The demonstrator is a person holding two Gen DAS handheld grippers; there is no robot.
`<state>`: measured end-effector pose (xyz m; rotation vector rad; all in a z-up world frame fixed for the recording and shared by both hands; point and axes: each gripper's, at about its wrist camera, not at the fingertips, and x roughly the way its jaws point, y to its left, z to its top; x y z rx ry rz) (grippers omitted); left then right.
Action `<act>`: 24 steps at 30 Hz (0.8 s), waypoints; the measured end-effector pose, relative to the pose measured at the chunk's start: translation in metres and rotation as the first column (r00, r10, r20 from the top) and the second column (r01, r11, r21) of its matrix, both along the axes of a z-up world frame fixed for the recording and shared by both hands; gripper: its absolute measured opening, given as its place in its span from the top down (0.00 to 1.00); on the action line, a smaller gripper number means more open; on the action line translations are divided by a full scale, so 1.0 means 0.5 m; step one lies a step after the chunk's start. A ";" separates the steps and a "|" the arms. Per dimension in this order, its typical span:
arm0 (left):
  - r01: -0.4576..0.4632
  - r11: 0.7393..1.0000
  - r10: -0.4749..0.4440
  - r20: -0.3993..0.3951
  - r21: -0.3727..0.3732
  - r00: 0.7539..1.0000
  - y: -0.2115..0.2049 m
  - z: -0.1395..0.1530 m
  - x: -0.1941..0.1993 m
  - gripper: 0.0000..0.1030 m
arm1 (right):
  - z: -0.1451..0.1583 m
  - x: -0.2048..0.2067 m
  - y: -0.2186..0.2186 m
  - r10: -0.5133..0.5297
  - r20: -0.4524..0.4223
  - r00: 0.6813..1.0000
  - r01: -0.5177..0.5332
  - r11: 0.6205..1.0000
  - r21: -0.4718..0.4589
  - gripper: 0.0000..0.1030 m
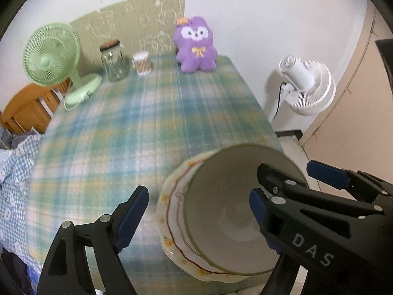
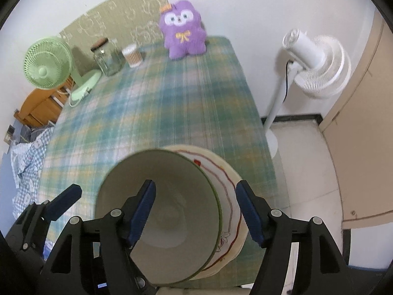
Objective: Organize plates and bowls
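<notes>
Jaws spread on both the left gripper and right gripper, pinching nothing, straddling one green-rimmed bowl sitting in one floral plate at the near edge of the plaid table; two fans, one jar behind.

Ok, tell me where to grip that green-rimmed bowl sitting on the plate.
Pinch the green-rimmed bowl by its thin rim wall, one finger inside, one outside, coming from above on the near side. It sits upright and open on the scalloped floral plate, and seems too wide to span.
</notes>
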<state>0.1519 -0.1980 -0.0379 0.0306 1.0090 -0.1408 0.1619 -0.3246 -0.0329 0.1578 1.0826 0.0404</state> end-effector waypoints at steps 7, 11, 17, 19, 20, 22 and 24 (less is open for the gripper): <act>-0.014 1.000 0.014 0.092 0.000 0.996 0.066 0.049 -0.014 0.14 | 0.065 -0.028 0.050 -0.010 0.107 0.994 0.014 0.999 -0.035 0.31; -0.024 1.000 0.022 0.153 0.014 0.988 0.128 0.073 -0.028 0.14 | 0.092 -0.046 0.099 -0.017 0.158 0.987 0.021 0.999 -0.027 0.29; -0.018 1.000 0.019 0.211 -0.004 0.977 0.245 0.105 -0.049 0.07 | 0.134 -0.076 0.197 -0.049 0.236 0.970 0.058 0.998 -0.030 0.18; -0.017 1.000 0.018 0.238 -0.007 0.971 0.288 0.116 -0.060 0.04 | 0.144 -0.087 0.233 -0.062 0.260 0.963 0.073 0.997 -0.033 0.17; -0.018 1.000 0.016 0.256 0.002 0.966 0.310 0.120 -0.066 0.02 | 0.148 -0.092 0.251 -0.069 0.273 0.959 0.082 0.996 -0.036 0.17; -0.016 1.000 0.009 0.282 0.022 0.959 0.344 0.124 -0.075 0.00 | 0.152 -0.102 0.282 -0.085 0.296 0.951 0.102 0.994 -0.042 0.16; -0.013 0.999 0.002 0.300 0.034 0.954 0.382 0.123 -0.084 0.00 | 0.154 -0.112 0.310 -0.104 0.316 0.943 0.126 0.991 -0.047 0.16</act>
